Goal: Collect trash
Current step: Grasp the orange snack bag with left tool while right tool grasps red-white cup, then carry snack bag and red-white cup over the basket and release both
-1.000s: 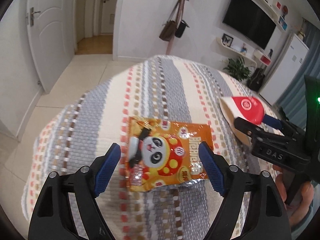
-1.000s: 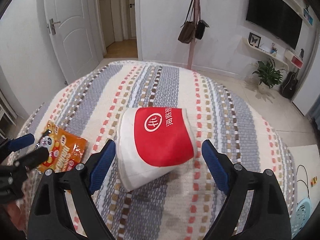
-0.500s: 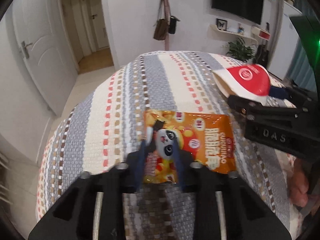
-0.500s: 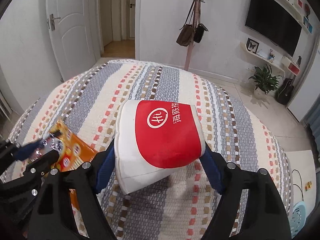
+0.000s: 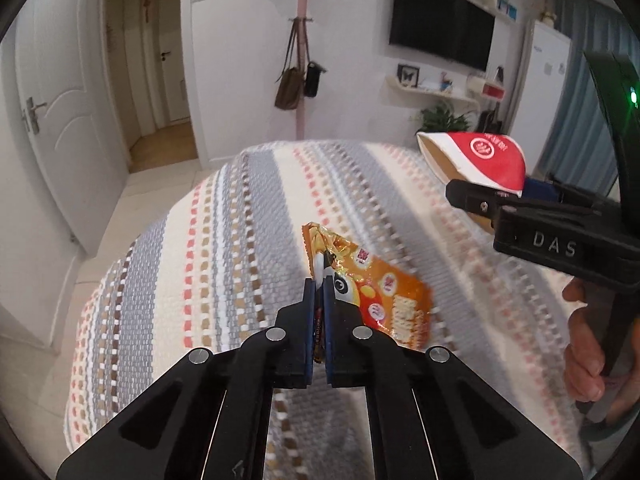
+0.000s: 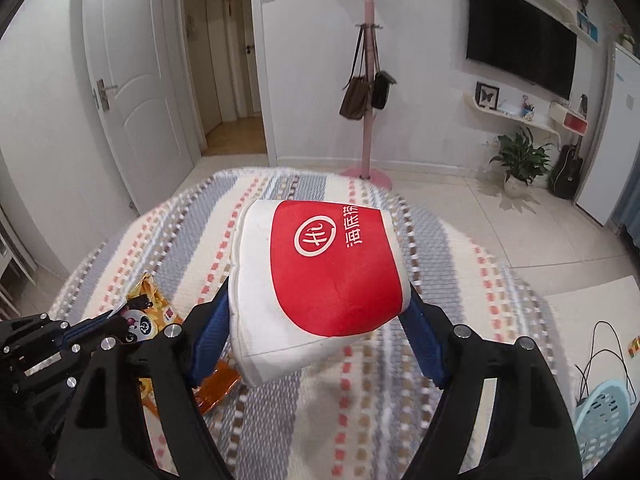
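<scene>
My left gripper (image 5: 319, 284) is shut on the edge of an orange snack bag (image 5: 384, 296) with a panda print and holds it lifted above the striped woven table cloth (image 5: 224, 248). My right gripper (image 6: 316, 320) is shut on a crushed red and white paper cup (image 6: 320, 276), its blue pads pressed on both sides, and holds it above the cloth. The cup (image 5: 476, 156) and the right gripper show at the right of the left wrist view. The bag (image 6: 160, 312) and the left gripper (image 6: 116, 316) show at the lower left of the right wrist view.
A light blue basket (image 6: 604, 416) stands on the floor at the lower right, by a black cable. A pink coat stand (image 6: 370, 80) with bags, a potted plant (image 6: 518, 160), a wall TV (image 6: 520, 36) and white doors (image 6: 136, 92) lie beyond the table.
Both grippers closed: the left on the snack bag, the right on the paper cup. Both items have been lifted off the cloth.
</scene>
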A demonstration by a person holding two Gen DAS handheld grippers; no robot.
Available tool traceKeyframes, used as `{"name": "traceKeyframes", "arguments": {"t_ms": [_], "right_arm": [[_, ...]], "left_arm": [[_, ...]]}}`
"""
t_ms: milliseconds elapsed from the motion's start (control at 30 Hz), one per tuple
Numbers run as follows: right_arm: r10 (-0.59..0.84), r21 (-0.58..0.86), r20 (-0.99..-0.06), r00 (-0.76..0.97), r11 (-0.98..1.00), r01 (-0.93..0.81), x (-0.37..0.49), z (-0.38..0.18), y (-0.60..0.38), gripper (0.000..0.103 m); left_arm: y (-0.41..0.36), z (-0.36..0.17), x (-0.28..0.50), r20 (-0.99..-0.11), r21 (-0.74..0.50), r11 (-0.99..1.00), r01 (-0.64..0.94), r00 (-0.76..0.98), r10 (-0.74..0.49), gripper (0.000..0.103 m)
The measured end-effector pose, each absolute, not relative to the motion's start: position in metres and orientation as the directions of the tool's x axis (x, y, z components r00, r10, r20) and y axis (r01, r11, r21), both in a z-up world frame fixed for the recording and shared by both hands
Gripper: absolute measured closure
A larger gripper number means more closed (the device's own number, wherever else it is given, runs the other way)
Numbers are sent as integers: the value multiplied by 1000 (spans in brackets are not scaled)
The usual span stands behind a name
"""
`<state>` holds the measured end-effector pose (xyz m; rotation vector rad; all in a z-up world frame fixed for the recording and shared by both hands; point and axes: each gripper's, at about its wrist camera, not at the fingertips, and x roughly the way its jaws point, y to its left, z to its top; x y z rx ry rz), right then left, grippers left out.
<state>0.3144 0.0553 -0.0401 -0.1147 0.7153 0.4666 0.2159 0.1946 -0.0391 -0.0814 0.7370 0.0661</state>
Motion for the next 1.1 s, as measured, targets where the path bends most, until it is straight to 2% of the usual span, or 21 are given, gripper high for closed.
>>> {"name": "traceKeyframes", "arguments": {"t_ms": [333,567,833,1100], "right_arm": [[377,95,-575,726,912,-399,276,5,-6,29],[305,107,-549,778,949,-296,253,25,-72,29],[145,37,-525,838,988,-148,229,28,-148,29],[34,51,-538,842,999,-8,217,15,-230,29]], "left_arm": [[147,16,194,-556,-66,997,27,829,-59,101],[94,37,195,-509,-63,991,122,850,-136,101],[13,40,207,-495,-57,963,262,831,-255,101],[-75,25,218,-521,-40,918,395,776,-357,101]]}}
